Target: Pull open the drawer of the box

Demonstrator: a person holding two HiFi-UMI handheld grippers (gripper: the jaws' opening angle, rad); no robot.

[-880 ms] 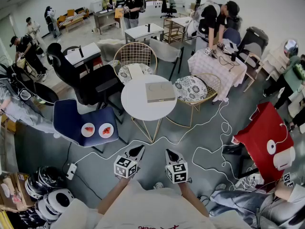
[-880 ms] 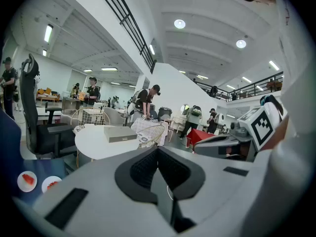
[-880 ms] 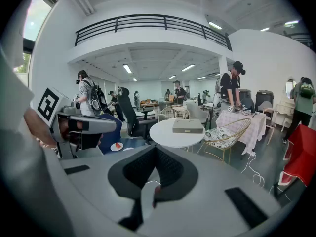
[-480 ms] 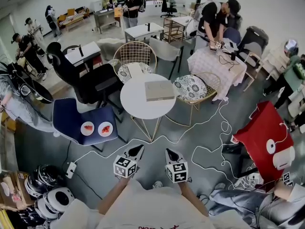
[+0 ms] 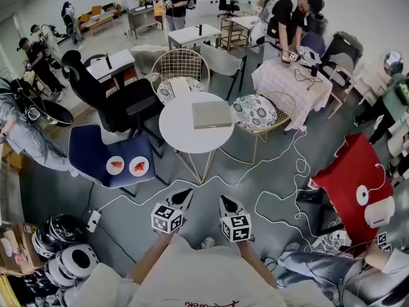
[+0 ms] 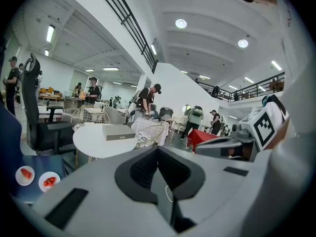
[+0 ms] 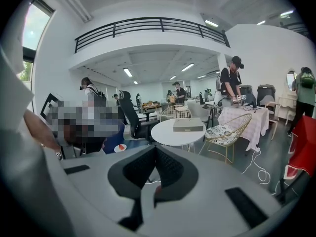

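A flat beige box [image 5: 211, 114] with its drawer closed lies on a round white table [image 5: 185, 136], a couple of steps ahead of me. The box also shows in the left gripper view [image 6: 118, 132] and in the right gripper view [image 7: 188, 125]. My left gripper [image 5: 185, 194] and right gripper [image 5: 224, 201] are held side by side close to my body, well short of the table. Both point toward it. In each gripper's own view, the left gripper [image 6: 158, 151] and the right gripper [image 7: 154, 151] have their jaws closed together with nothing between them.
A blue chair [image 5: 96, 147] holding two plates of red food [image 5: 126, 165] stands left of the table, with a black office chair [image 5: 121, 104] behind it. Gold wire chairs [image 5: 263, 116] flank the table. White cables [image 5: 281, 190] trail over the floor, and a red figure [image 5: 348, 174] stands at the right. Helmets [image 5: 61, 261] lie at the lower left.
The head view has shifted a little, so the table and box sit slightly higher in frame. Both grippers stay shut near my body. People in the background have moved.
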